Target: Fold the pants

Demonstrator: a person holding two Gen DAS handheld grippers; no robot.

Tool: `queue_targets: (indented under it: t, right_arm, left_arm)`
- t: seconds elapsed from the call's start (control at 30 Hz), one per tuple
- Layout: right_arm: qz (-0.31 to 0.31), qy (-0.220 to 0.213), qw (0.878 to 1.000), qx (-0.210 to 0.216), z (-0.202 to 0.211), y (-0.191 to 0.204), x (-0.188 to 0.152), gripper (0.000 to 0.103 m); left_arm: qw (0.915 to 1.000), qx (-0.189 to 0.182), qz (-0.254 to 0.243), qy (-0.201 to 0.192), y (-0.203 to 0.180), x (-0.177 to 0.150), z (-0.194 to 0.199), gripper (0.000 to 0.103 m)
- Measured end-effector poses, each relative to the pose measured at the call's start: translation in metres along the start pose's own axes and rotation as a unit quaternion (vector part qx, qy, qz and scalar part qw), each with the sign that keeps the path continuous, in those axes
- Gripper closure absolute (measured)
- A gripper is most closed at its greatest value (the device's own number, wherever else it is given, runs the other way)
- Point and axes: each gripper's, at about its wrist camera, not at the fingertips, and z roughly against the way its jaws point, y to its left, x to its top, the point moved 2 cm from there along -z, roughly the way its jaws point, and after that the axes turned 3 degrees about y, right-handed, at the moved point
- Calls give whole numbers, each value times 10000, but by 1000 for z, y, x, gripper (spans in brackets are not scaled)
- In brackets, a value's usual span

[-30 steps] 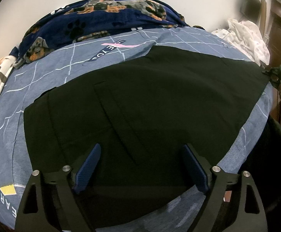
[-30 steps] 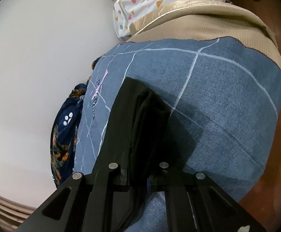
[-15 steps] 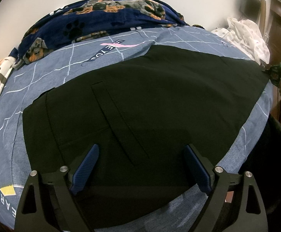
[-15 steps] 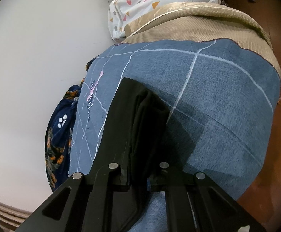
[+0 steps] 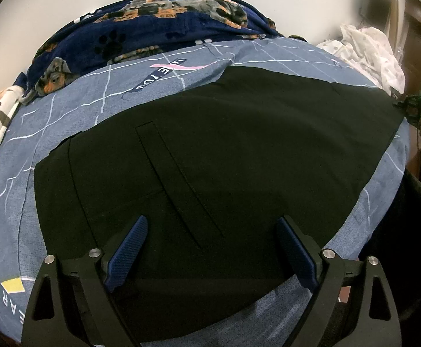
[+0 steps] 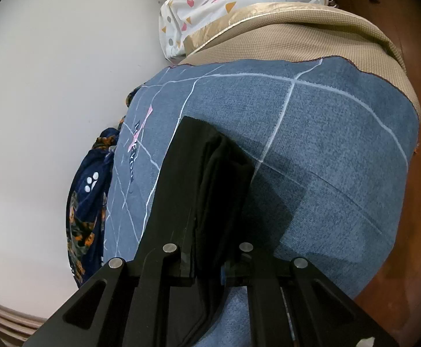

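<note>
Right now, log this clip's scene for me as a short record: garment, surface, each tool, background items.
garment: black pants, spread flat across the bed, one stitched pocket line showing
surface: blue bedsheet with white grid lines
left tool: open, blue pads apart above the pants, nothing between them
right tool: shut on a bunched edge of the pants at the bed's side
background: navy dog-print blanket against the wall; white patterned cloth heaped beyond the sheet
fold stage: the spread part lies flat, not yet folded over
</note>
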Motion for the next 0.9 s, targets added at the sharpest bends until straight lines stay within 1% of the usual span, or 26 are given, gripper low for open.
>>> queue_targets:
  t: [0.6,0.7,0.73,0.77,0.9]
  right_arm:
    - [18,6,10000,-38,-1,0,2,94]
    - [13,6,10000,-37,-1,0,2,94]
    - [3,9,10000,-39,-1,-1,2,93]
    - [9,9,10000,-44,-1,0,2,93]
    - [49,29,10000,-64,-2,2,2,92]
  left_arm:
    - [10000,6,-3,-2,0,0,0,11]
    - [10000,27,-3,1,0,0,0,7]
    - [10000,69,0,8,1,0,-1,2]
    - [9999,122,12,18,1,-1,-1,0]
    - [9999,122,28,15,3,-2,-1,0]
